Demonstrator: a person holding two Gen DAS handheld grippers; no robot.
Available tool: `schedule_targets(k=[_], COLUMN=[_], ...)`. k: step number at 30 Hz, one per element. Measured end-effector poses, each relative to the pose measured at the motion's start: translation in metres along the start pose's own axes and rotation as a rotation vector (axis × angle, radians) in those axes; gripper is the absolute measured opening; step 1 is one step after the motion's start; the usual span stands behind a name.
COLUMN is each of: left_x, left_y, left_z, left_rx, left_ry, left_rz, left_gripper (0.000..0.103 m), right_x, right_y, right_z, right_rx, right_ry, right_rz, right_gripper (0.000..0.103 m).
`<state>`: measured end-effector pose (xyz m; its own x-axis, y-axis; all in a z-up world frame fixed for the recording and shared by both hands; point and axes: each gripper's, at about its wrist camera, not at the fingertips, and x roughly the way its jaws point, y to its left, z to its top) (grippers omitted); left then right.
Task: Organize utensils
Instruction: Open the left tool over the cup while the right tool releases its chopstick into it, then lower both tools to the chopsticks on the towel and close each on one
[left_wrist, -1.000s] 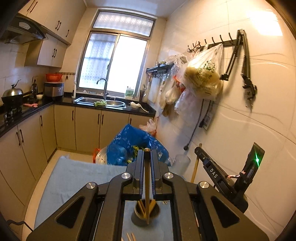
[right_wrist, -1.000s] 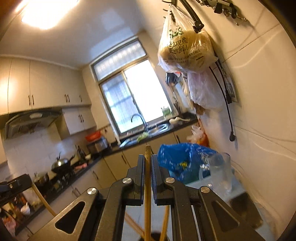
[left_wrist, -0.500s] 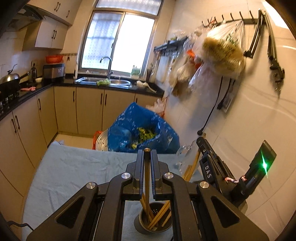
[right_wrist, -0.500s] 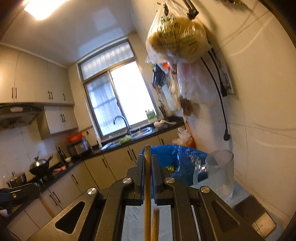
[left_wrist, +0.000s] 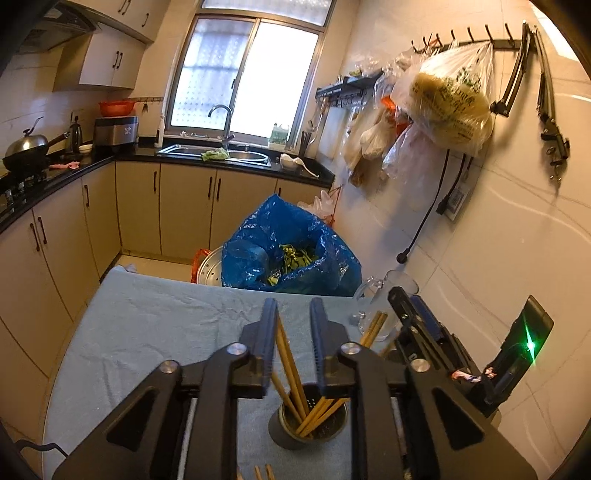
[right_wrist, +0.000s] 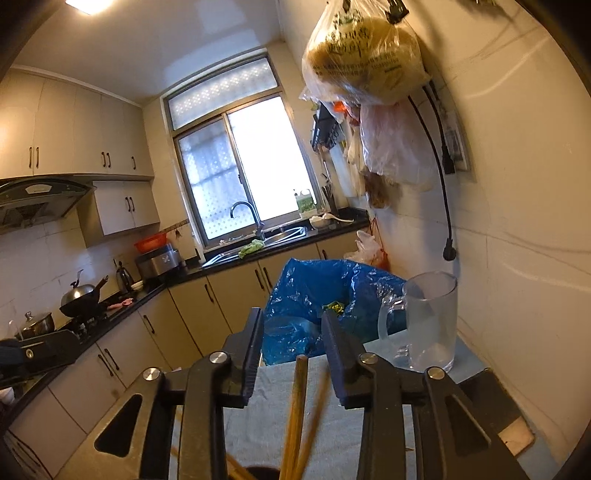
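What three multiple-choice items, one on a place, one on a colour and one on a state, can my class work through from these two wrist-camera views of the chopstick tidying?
1. Where do most of the chopsticks stand?
A. In the glass mug
B. In the metal holder
C. In the sink

2. What colour is the bag beyond the table's far edge?
A. Blue
B. Red
C. Black

3. How do the jaws of the left gripper stand?
A. Shut on a chopstick
B. Shut on the mug's handle
C. Open

Answers:
1 B: the sticks lean inside the metal holder below the left gripper.
2 A: the blue bag holds green scraps.
3 C: its jaws stand apart, as do those of the right gripper; the glass mug stands aside near the wall.
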<state>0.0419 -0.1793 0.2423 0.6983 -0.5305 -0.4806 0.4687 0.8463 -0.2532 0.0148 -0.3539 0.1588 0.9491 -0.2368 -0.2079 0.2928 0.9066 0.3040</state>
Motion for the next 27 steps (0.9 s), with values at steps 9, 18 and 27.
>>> schedule_targets(k=[9,18,27], left_x=[-0.07,-0.032,0.019], left_y=[0.025,0.078,0.089], left_z=[-0.036,-0.16,-0.216], left_rx=[-0.025,-0.059,-0.075], left_ry=[-0.033,0.242,0.385], left_rz=[0.046,0.16,0.161], left_gripper=[0.044,0.046,0.036], right_x=[-0.071,-0.067,-0.035], right_y=[0.0,0.015,0.037], right_z=[-0.014,-0.146,-0.203], right_rx=[-0.073,-0.189,-0.302], right_ry=[0.087,0.6,0.732], right_rz=[0.052,0.253,0.23], right_gripper=[0.06,0.038,0.027])
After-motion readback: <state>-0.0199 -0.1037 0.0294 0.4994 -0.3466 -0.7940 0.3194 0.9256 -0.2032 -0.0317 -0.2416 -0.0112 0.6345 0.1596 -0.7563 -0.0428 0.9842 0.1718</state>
